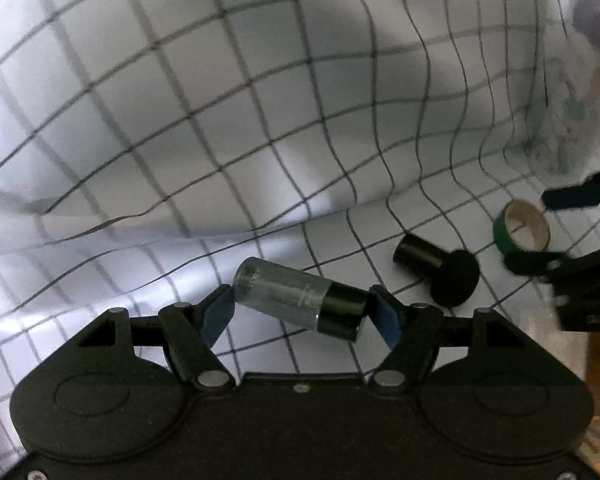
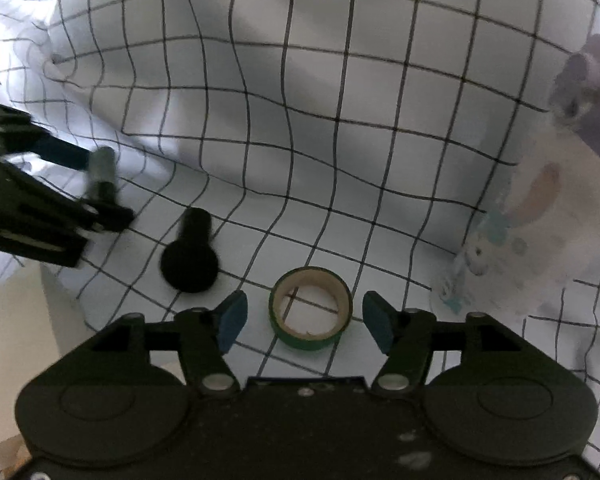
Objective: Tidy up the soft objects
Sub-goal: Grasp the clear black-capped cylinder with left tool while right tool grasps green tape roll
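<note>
The left gripper jaws clamp a clear cylinder with a black cap endwise, above the checked sheet. The right gripper jaws stand released, straddling a green tape roll without contact. A black knob lies between the grippers; a soft bunny toy rests at right.

Only print is on the clear cylinder with black cap between the left fingers: small white lettering along its side, too blurred to read. Nothing else carries text.
</note>
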Demonstrator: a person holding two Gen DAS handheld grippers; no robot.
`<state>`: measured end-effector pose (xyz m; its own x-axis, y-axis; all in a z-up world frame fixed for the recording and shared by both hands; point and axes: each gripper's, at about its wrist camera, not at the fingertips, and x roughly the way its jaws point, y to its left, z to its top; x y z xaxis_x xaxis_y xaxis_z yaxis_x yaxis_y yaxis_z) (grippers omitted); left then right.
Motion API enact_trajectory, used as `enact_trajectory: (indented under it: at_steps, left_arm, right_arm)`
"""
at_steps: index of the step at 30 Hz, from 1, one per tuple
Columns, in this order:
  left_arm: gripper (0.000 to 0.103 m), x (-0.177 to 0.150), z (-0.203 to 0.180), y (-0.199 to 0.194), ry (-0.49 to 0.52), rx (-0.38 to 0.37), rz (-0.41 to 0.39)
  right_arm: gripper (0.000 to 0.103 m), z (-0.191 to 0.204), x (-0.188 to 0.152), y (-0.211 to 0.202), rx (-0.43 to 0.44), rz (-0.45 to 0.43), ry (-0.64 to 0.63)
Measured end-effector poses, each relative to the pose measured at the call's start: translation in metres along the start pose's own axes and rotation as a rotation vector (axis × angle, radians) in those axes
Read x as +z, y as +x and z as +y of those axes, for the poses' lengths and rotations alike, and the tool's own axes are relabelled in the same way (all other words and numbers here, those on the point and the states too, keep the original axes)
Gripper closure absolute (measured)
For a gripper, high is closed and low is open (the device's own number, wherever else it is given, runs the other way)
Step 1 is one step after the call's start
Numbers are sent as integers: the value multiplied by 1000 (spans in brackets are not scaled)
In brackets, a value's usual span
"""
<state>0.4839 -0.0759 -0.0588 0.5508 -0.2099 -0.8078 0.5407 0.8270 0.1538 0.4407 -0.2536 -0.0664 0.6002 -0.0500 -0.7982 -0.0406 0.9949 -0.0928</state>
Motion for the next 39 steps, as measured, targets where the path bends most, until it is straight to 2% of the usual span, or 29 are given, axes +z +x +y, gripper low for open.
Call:
enact_trajectory:
  at_steps: [2, 4, 8, 13, 21, 30, 35, 39]
  left_arm:
    - [35, -2, 7, -10, -36, 9, -3]
    - [35, -6, 8, -21, -58, 27, -8]
    - [35, -10, 11, -39, -93, 57, -9]
    - [35, -17, 3, -61, -149, 77, -29]
    - [35, -24, -20, -124, -211, 112, -85]
    - [35, -61, -54, -206, -263, 119, -174]
    - [35, -96, -77, -248, -285, 123, -216]
    - [35, -128, -94, -271, -300, 111, -218]
  right_arm:
    - [42, -1, 1, 7, 2, 26, -1]
    - [56, -3, 0, 11, 26, 39, 3]
    - [56, -4, 1, 3, 37, 34, -4]
    - [56, -5, 5, -30, 12, -18, -28]
    - [56, -12, -2, -113, -8, -128, 8]
    - [56, -2, -65, -230, -29, -289, 54]
    - [56, 10, -122, -285, -26, -350, 104]
    - [56, 16, -170, -317, -15, -377, 174]
